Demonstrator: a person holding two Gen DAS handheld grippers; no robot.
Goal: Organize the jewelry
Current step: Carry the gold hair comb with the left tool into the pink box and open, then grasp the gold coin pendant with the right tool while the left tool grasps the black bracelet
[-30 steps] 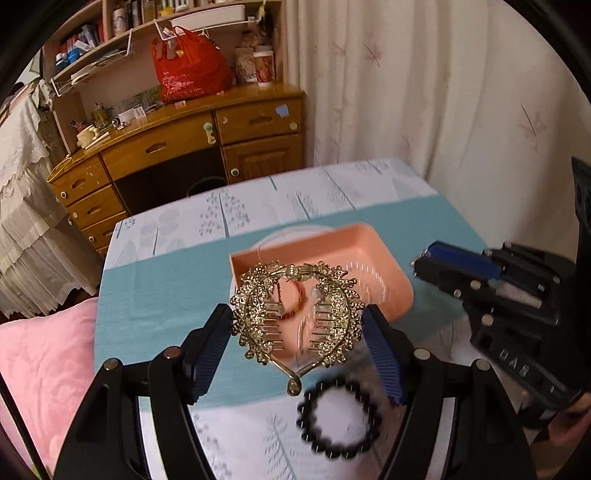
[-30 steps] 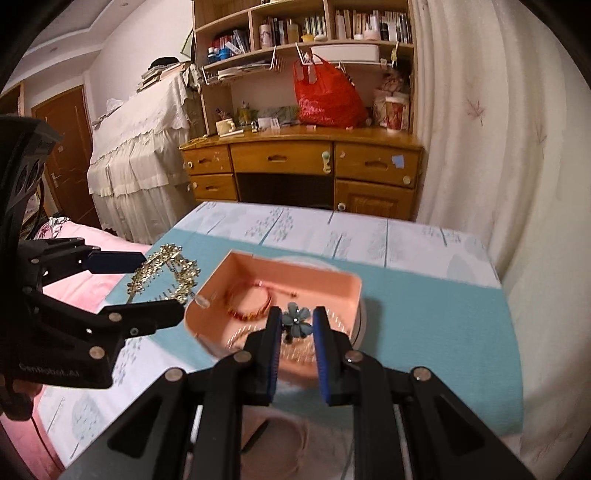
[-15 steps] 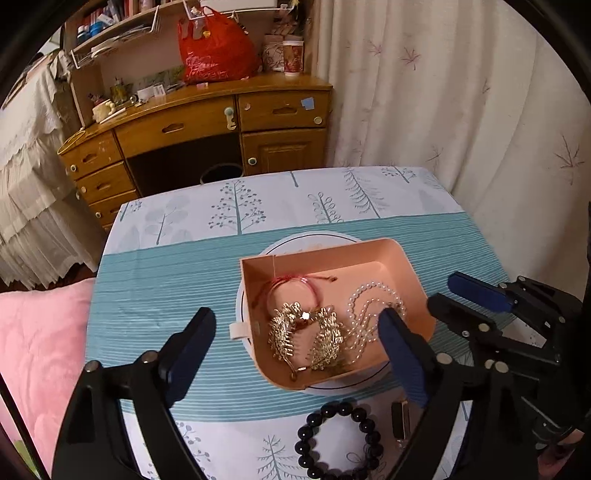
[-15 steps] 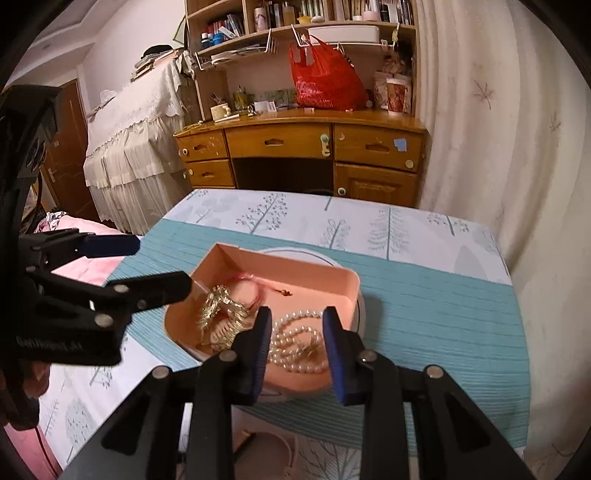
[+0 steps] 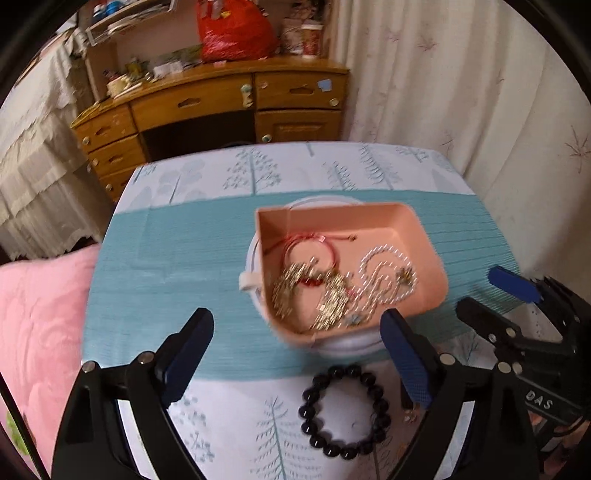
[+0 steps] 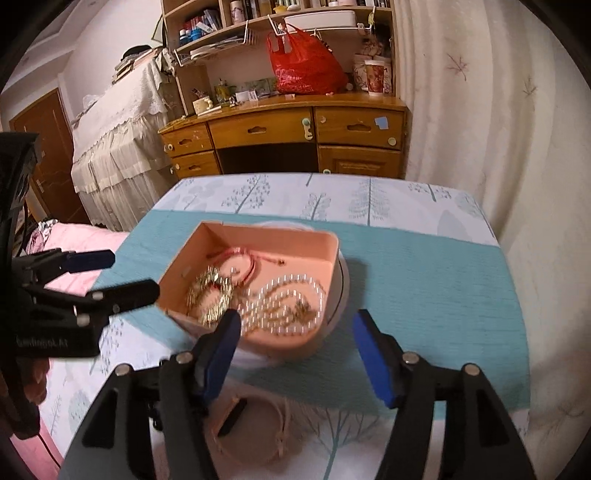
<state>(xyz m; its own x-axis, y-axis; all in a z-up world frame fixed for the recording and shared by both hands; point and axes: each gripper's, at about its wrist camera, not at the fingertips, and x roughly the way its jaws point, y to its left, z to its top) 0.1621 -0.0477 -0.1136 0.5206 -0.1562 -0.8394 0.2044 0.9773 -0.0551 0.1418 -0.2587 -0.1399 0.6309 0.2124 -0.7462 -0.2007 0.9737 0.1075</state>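
Left gripper (image 5: 295, 354) gapes empty above the round black bead bracelet (image 5: 345, 411) lying near the peach plastic tray (image 5: 424, 236); right gripper (image 6: 291, 350) is opening, empty. Descend squarely, straddling the beads

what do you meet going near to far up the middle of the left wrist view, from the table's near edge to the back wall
black bead bracelet → pink tray holding the gold hair comb and pearl necklace → tree-print tablecloth → wooden desk → red bag
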